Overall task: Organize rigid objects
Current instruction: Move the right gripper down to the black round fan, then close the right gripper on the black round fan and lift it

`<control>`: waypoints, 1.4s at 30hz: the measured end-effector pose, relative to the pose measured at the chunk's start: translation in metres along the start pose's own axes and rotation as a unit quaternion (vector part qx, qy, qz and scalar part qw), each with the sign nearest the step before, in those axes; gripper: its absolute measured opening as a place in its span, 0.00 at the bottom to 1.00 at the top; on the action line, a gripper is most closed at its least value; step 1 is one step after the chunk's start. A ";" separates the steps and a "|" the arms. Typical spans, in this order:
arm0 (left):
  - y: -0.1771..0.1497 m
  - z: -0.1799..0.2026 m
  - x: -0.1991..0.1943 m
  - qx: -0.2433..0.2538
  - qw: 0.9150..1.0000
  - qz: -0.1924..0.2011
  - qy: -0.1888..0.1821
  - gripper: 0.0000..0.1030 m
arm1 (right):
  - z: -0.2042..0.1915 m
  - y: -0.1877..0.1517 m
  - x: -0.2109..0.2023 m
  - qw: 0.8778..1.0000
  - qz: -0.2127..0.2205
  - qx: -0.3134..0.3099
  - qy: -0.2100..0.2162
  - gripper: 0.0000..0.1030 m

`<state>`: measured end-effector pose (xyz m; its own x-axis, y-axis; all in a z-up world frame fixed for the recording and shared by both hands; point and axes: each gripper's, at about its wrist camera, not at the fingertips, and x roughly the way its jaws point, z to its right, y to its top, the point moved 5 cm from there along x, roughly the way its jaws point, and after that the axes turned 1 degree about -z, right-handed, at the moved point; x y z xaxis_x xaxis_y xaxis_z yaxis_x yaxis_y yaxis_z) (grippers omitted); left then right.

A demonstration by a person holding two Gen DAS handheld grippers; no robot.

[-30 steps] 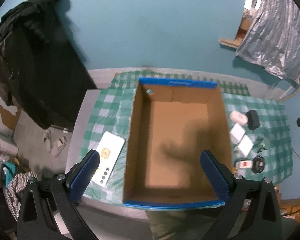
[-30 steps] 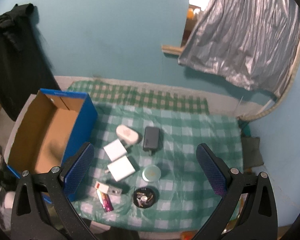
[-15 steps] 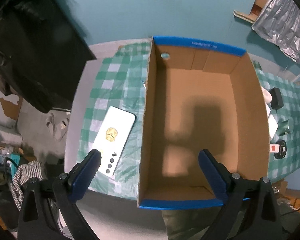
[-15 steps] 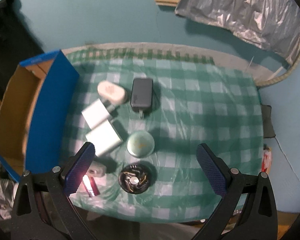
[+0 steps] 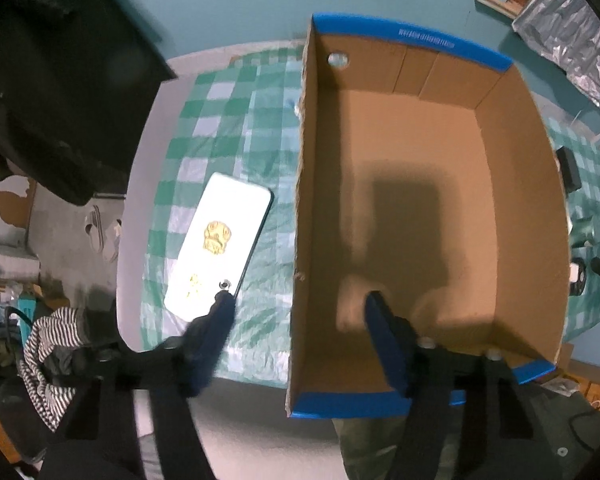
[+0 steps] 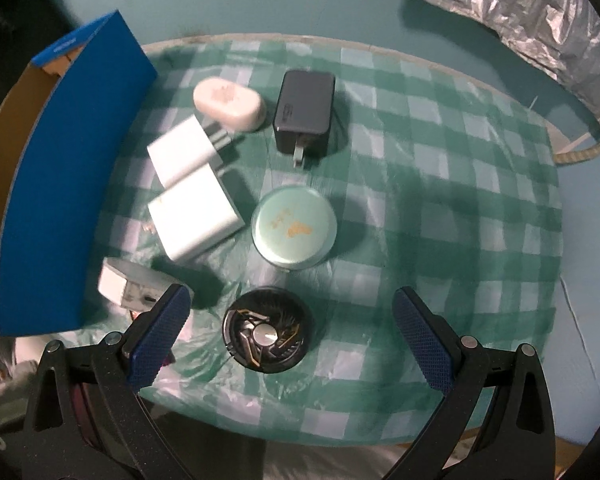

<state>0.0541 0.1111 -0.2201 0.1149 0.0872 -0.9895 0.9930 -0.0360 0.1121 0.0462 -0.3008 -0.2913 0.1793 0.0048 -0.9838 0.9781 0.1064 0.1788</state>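
An empty cardboard box with blue rims [image 5: 420, 216] fills the left wrist view; its blue outer wall [image 6: 60, 184] shows at left in the right wrist view. My left gripper [image 5: 300, 304] is open, its jaws straddling the box's left wall near the front. A white phone [image 5: 220, 244] lies left of the box. My right gripper [image 6: 288, 312] is open above a black round disc [image 6: 266, 334]. Beyond it lie a pale green round tin [image 6: 294, 226], two white chargers [image 6: 196, 210] [image 6: 180, 154], a white case [image 6: 228, 100] and a black charger [image 6: 306, 110].
A small white block [image 6: 130, 282] lies by my right gripper's left finger. The green checked cloth [image 6: 440, 200] covers a small table with edges close on all sides. Dark clothing [image 5: 52, 80] hangs at left; silver foil [image 6: 520, 12] hangs at the back right.
Both grippers have come lower and closer to the table. The left gripper's jaws have narrowed and shifted left over the box wall. The right gripper has closed in on the black disc.
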 end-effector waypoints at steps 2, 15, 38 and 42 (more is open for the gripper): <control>-0.003 -0.001 0.007 0.000 1.000 -0.012 -0.001 0.46 | -0.002 -0.003 0.007 1.000 -0.011 -0.002 0.004 0.98; -0.008 -0.003 0.022 0.001 0.999 -0.040 -0.027 0.20 | -0.013 -0.018 0.043 0.999 -0.053 0.002 -0.004 0.88; -0.009 0.002 0.035 0.019 0.997 -0.062 -0.037 0.09 | -0.014 -0.026 0.061 0.998 -0.049 0.023 -0.013 0.60; -0.008 0.002 0.035 0.019 0.997 -0.062 -0.041 0.09 | -0.014 -0.022 0.050 0.999 -0.046 0.020 -0.012 0.60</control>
<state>0.0502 0.1128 -0.2559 -0.0134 0.0125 -0.9998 0.9976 -0.0672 -0.0143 0.0316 -0.2887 -0.3445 0.0905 -0.0272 -0.9955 0.9939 0.0651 0.0886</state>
